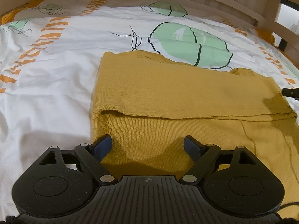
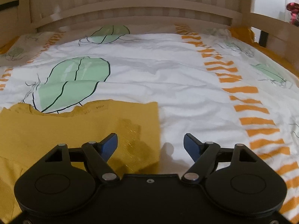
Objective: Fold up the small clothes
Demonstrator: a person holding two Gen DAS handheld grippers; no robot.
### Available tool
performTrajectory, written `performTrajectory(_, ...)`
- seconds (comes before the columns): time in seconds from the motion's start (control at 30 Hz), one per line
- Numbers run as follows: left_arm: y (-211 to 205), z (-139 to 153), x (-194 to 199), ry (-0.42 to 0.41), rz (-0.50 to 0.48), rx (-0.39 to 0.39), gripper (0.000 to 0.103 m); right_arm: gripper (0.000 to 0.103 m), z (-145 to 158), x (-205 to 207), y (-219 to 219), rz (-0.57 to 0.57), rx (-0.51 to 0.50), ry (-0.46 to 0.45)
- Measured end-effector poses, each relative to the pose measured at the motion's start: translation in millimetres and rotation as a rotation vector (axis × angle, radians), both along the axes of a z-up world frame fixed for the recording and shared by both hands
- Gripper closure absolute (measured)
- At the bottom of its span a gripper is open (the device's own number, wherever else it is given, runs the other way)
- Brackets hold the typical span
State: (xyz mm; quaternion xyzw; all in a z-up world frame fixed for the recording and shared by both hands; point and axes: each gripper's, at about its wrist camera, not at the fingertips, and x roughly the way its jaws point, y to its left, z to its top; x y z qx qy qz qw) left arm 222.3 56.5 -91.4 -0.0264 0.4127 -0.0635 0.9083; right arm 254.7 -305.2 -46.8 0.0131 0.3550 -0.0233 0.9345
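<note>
A mustard-yellow knit garment (image 1: 168,85) lies flat on the bed, with a folded flap whose edge runs across it. My left gripper (image 1: 147,141) is open over the garment's near left part, holding nothing. In the right wrist view the same garment (image 2: 65,130) fills the lower left. My right gripper (image 2: 150,141) is open and empty, straddling the garment's right edge: its left finger (image 2: 110,143) is over the knit, its right finger (image 2: 190,143) over the sheet. The right gripper's tip shows at the right edge of the left wrist view (image 1: 290,92).
The bed sheet (image 2: 168,74) is white with green leaf prints and orange striped bands. A wooden bed rail (image 2: 130,9) runs along the far side. A loose yellow thread (image 1: 250,136) trails from the garment on its right part.
</note>
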Motion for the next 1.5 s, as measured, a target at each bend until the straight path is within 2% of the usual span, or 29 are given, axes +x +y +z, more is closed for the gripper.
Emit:
performTrajectory(0.1,-1.6,-1.1,1.6,0.003,-0.001,0.000,0.011,0.023,-15.6,18.4,7.9,0.012,-0.023,0.070)
performTrajectory(0.13,-2.0,-0.9,1.9,0.005,-0.001,-0.001,0.010,0.018,-21.4,22.7,9.3,0.009,-0.037,0.094)
performTrajectory(0.17,-2.2,-0.7,2.6,0.008,-0.003,-0.001,0.010,0.011,-25.4,25.4,8.4,0.003,-0.043,0.097)
performTrajectory(0.37,-2.3,4.5,0.6,0.021,0.011,-0.004,0.011,0.010,-15.7,13.1,-12.5,-0.070,-0.012,0.073)
performTrajectory(0.47,2.0,11.1,-6.8,0.019,0.048,-0.021,0.017,0.010,-4.3,-5.9,-22.1,-0.069,0.041,0.055)
performTrajectory(0.57,6.9,22.5,-20.3,0.012,0.083,-0.031,0.017,0.008,7.9,-28.2,-26.4,-0.048,0.096,0.034)
performTrajectory(0.77,12.1,54.4,-60.2,-0.051,0.085,-0.020,0.017,0.005,27.7,-84.3,-28.8,0.006,0.196,0.020)
performTrajectory(1.0,20.3,83.8,-111.6,-0.087,0.078,-0.060,0.017,0.001,41.1,-148.5,-26.5,0.050,0.278,0.037)
performTrajectory(1.23,26.4,87.2,-157.4,-0.089,0.071,-0.062,0.017,0.001,33.6,-197.7,-21.8,0.075,0.293,0.114)
performTrajectory(1.5,36.9,69.9,-195.3,-0.037,0.085,-0.066,0.017,0.000,27.2,-229.1,-12.7,0.106,0.292,0.189)
